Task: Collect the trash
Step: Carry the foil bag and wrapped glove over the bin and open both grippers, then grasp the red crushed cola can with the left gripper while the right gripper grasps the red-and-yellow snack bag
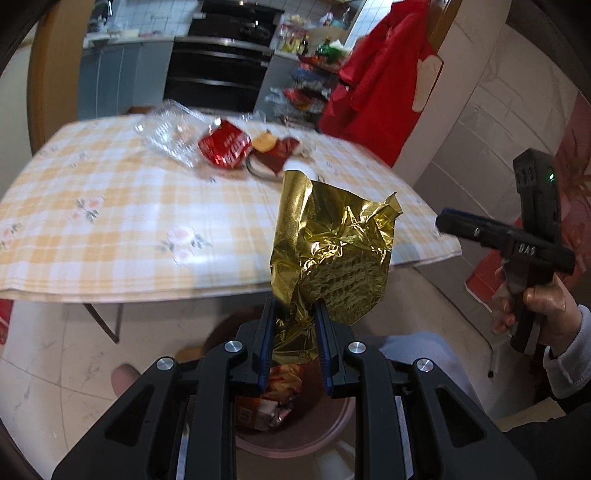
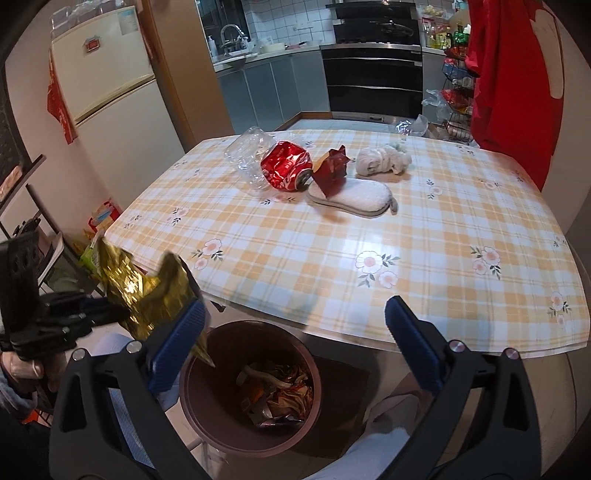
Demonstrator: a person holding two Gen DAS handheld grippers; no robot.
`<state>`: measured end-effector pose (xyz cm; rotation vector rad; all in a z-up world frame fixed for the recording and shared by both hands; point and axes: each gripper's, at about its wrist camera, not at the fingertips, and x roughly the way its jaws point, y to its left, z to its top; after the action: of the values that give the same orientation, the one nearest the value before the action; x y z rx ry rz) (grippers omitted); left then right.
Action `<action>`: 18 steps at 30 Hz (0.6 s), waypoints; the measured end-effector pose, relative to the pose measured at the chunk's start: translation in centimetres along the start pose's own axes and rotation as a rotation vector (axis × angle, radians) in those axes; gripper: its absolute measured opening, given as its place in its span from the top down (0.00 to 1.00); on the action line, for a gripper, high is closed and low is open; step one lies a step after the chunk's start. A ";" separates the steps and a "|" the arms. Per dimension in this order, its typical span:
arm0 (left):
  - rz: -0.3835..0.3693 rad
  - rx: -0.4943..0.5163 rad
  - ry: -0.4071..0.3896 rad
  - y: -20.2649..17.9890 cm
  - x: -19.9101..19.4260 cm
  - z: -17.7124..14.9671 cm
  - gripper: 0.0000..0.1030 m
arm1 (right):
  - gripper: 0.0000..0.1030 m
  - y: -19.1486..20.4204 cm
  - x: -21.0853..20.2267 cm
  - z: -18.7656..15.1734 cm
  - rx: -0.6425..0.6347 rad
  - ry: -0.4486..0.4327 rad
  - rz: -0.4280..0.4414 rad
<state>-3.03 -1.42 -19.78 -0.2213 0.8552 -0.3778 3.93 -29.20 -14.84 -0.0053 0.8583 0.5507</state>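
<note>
The left hand-held gripper [image 1: 293,332], clamped on a gold wrapper [image 1: 332,251], hangs above the part-filled bin [image 2: 207,413], while the right hand-held gripper [image 2: 295,347] is wide apart and empty, and a red wrapper [image 2: 286,166] beyond it waits on the counter [image 2: 369,258].

Setting: a home kitchen with dining corner. We list, ahead of the right claw [image 2: 295,343]: a counter [image 2: 369,236] under a yellow checked, flowered cloth; beyond it a black built-in oven [image 2: 373,86], grey cabinets [image 2: 269,92], a sink tap [image 2: 231,35] and white wall tiles [image 2: 291,18]. Far left stands a cream fridge [image 2: 107,85]; far right hangs a red garment [image 2: 517,81].
</note>
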 end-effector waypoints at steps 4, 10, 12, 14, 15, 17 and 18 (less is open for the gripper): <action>-0.073 -0.003 0.077 -0.3 2.1 -0.5 0.44 | 0.06 -0.3 0.1 -0.1 0.005 0.006 0.001; -0.032 0.017 0.087 0.0 2.7 -0.7 0.39 | 0.06 -0.6 0.6 -0.5 0.012 0.027 0.002; -0.011 0.008 0.078 0.6 2.4 -0.4 0.37 | 0.06 -0.7 0.8 -0.5 0.016 0.032 0.004; 0.009 -0.001 0.072 1.2 2.4 -0.1 0.36 | 0.06 -0.8 1.2 -0.5 0.017 0.037 0.007; 0.016 -0.006 0.070 1.5 2.3 0.1 0.36 | 0.06 -0.8 1.3 -0.5 0.016 0.039 0.008; 0.037 -0.015 0.062 2.2 2.2 0.4 0.35 | 0.06 -0.9 1.6 -0.5 0.016 0.044 0.010; 0.048 -0.018 0.059 2.5 2.1 0.6 0.35 | 0.06 -0.9 1.8 -0.5 0.016 0.046 0.011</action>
<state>-0.71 0.04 -21.72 -0.2070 0.9203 -0.3335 4.94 -29.27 -16.60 0.0012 0.9079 0.5560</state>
